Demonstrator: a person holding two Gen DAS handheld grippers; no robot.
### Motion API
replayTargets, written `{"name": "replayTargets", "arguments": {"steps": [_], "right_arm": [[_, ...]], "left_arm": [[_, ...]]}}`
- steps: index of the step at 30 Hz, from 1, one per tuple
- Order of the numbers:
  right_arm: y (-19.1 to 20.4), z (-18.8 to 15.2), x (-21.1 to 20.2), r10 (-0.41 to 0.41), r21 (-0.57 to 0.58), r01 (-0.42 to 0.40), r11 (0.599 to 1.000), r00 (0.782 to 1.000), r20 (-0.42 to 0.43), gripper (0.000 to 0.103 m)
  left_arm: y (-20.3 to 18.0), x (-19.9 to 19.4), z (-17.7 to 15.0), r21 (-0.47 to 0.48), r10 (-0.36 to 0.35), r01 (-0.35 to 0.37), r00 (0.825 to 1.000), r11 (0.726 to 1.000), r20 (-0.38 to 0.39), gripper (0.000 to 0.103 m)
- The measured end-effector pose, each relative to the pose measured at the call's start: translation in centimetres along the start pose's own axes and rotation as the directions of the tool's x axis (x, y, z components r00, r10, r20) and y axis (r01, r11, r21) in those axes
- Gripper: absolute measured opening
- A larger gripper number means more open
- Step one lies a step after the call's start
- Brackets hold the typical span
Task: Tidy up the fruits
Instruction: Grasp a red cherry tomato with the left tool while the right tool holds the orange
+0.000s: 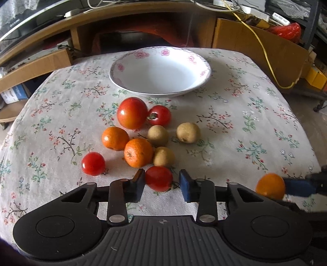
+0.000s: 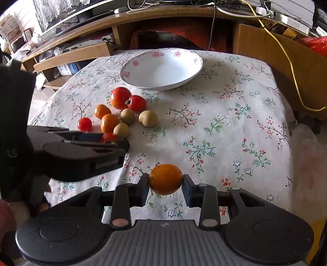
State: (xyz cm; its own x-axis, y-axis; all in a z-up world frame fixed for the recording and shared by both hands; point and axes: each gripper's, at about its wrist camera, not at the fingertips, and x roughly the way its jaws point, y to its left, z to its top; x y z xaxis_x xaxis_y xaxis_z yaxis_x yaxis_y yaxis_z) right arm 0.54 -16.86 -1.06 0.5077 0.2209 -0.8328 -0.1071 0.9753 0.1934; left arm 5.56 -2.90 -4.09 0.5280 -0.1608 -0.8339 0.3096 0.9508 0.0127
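Note:
A white floral bowl (image 1: 143, 53) (image 2: 156, 53) stands empty at the table's far side. Several fruits lie in a cluster in front of it: red tomatoes (image 1: 132, 113), oranges (image 1: 138, 152) and brown kiwis (image 1: 188, 132). My left gripper (image 1: 162, 185) (image 2: 120, 143) is open around the nearest small tomato (image 1: 159, 178). Its left pad touches the fruit, and a gap shows on the right. My right gripper (image 2: 165, 184) is shut on an orange (image 2: 165, 179) (image 1: 270, 186) near the table's front right, apart from the cluster.
The table wears a floral cloth (image 1: 235, 114) and drops off on all sides. Behind it stand a wooden TV unit (image 1: 126, 18), a cardboard box (image 1: 255, 47) with a yellow cable (image 1: 265, 55) over it, and a red bag (image 1: 286, 30).

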Motion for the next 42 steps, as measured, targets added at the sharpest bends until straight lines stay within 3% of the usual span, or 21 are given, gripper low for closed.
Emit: {"name": "replayTargets", "arguments": {"steps": [6, 14, 20, 23, 30, 36, 42], "right_arm": [[-0.5, 0.4, -0.9, -0.01, 0.018, 0.01, 1.0, 1.0, 0.029, 0.036], [-1.1, 1.6, -2.4, -0.03, 0.034, 0.027, 0.999, 0.997, 0.076, 0.036], [-1.1, 2.8, -3.7, -0.022, 0.064, 0.014, 0.998, 0.992, 0.121, 0.036], [-1.1, 2.6, -3.8, -0.017, 0.064, 0.01, 0.998, 0.993, 0.119, 0.036], [-1.9, 2.3, -3.1, -0.014, 0.076, 0.007, 0.997, 0.996, 0.093, 0.036], [-1.9, 2.4, -2.9, -0.006, 0.07, 0.0, 0.998, 0.996, 0.084, 0.036], [-1.3, 3.4, -3.7, 0.009, 0.071, -0.017, 0.997, 0.993, 0.114, 0.036]], "left_arm": [[-0.4, -1.4, -0.2, 0.022, -0.002, 0.002, 1.0, 1.0, 0.015, 0.035], [0.0, -3.2, 0.5, 0.015, 0.017, -0.018, 0.999, 1.0, 0.043, 0.033], [0.8, -2.1, 0.9, -0.054, -0.034, 0.034, 0.999, 0.998, -0.001, 0.037], [0.6, -1.4, 0.9, -0.081, -0.059, 0.057, 0.998, 0.995, -0.014, 0.04], [-0.7, 0.6, 1.0, -0.063, -0.009, 0.006, 0.999, 0.998, -0.051, 0.04], [-0.4, -0.1, 0.7, -0.043, 0.006, -0.008, 0.998, 0.999, -0.063, 0.036], [0.3, -2.7, 1.9, -0.055, -0.011, 0.011, 1.0, 0.998, -0.015, 0.036]]}}
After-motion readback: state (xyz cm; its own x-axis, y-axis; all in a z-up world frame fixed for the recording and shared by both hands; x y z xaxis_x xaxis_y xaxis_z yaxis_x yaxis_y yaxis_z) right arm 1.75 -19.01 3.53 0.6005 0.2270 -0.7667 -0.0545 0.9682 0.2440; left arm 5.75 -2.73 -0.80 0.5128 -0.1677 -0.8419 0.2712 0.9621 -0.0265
